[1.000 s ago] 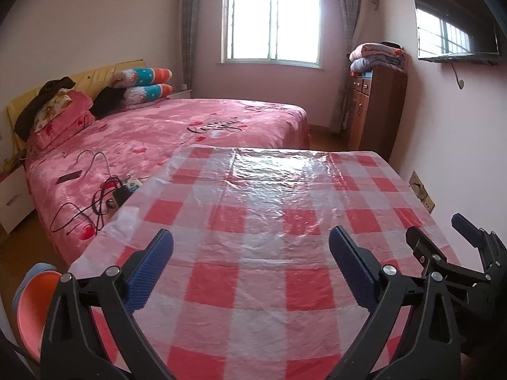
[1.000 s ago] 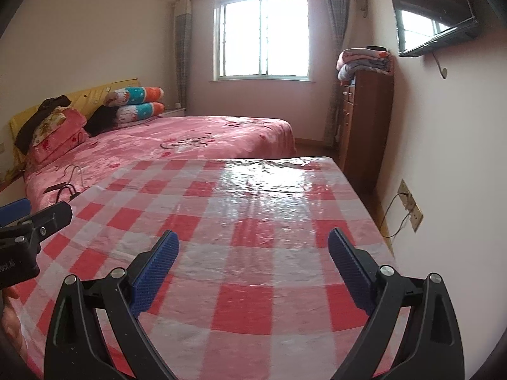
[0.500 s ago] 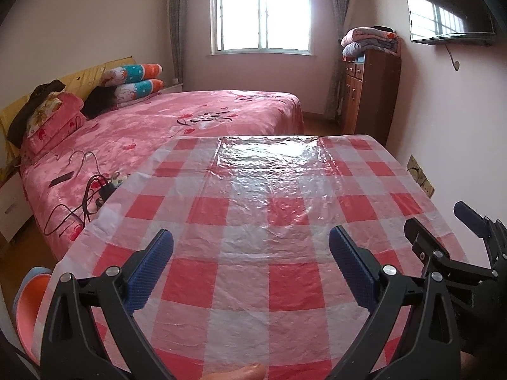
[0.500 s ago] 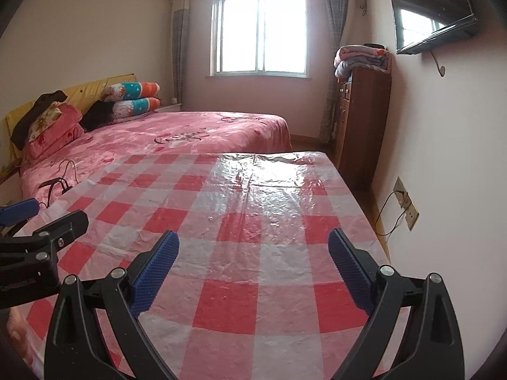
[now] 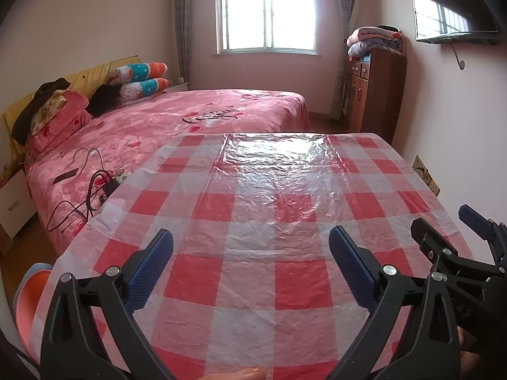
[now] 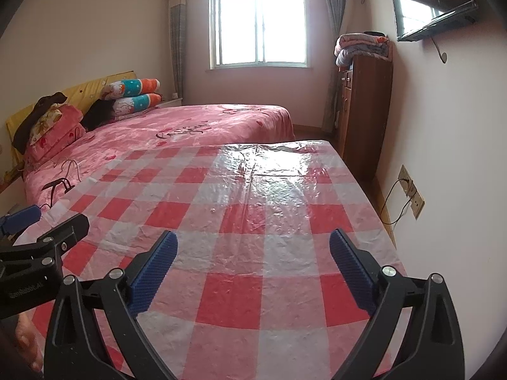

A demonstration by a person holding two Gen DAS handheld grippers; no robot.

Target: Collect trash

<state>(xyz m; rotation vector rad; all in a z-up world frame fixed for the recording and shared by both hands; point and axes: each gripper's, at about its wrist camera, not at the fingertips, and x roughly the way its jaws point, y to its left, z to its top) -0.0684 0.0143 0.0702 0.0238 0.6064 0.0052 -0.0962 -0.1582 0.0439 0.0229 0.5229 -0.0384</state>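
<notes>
A table with a red-and-white checked plastic cloth [image 5: 259,209] fills both views [image 6: 253,221]. I see no trash on it, only a tiny speck [image 6: 212,210] in the right wrist view. My left gripper [image 5: 250,262] is open and empty above the near part of the table. My right gripper [image 6: 253,262] is open and empty, to the right of the left one; its fingers [image 5: 443,247] show at the right edge of the left wrist view. The left gripper's fingers [image 6: 47,234] show at the left edge of the right wrist view.
A pink bed [image 5: 177,123] with pillows, cables and a phone lies left of and behind the table. A wooden cabinet [image 5: 377,95] with folded blankets stands at the right wall under a TV [image 5: 453,9]. An orange basin [image 5: 28,304] sits low left. A wall socket [image 6: 412,194] is on the right.
Both grippers have risen and tilted down a little, so the table looks lower and farther in both views. Both stay open and empty.
</notes>
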